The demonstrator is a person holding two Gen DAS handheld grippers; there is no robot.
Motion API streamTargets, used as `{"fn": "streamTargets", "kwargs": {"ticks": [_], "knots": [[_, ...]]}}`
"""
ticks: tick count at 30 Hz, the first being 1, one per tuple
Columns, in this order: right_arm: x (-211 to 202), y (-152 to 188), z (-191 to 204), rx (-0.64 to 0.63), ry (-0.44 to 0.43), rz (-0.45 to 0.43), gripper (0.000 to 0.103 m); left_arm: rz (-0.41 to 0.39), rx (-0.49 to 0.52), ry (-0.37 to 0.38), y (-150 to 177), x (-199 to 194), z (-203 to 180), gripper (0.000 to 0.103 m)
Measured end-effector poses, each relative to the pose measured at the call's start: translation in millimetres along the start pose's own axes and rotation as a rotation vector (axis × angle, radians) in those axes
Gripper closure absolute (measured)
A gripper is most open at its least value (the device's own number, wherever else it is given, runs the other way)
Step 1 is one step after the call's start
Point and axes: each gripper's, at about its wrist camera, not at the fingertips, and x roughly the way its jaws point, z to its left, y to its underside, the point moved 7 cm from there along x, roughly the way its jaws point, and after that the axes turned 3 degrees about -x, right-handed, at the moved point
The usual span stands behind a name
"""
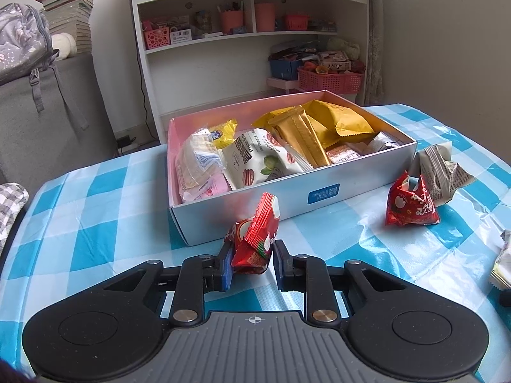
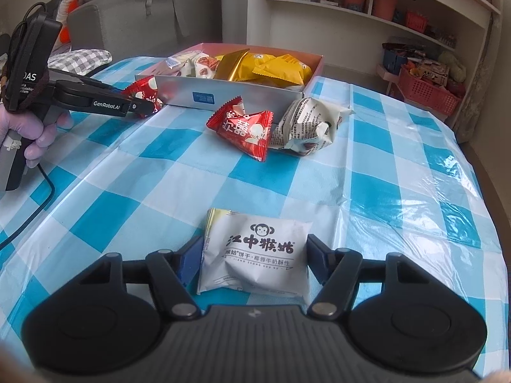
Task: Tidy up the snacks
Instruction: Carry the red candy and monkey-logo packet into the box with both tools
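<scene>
Nearest the right wrist camera, the right gripper [image 2: 255, 257] is straddling a white biscuit packet [image 2: 255, 255] lying flat near the bench's near edge, pads apparently touching its sides, though a firm clamp I cannot tell. Beyond, the snack box [image 1: 255, 188] is sitting toward the far edge of the checked bench [image 1: 95, 210], already holding many packets. At its near wall, the left gripper [image 1: 250, 257] is clamping a red packet [image 1: 255, 236]. Pick-up seems in hand; next, each packet needs lifting over the wall. Only the right view is showing the gloved hand [image 2: 35, 134].
</scene>
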Motion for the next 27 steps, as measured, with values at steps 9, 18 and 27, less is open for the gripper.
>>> {"fn": "streamTargets", "kwargs": {"ticks": [9,18,27], "knots": [[-1,-19,0,0.013,0.020,-0.036,0.039,0.012,-0.018,0.036,-6,-10,-6,0.080],[4,-44,0,0.046,0.055,-0.065,0.039,0.006,-0.043,0.067,-15,-22,-10,0.080],[3,-75,-2,0.107,0.074,-0.121,0.039,-0.004,-0.096,0.085,-32,-37,-8,0.080]]}}
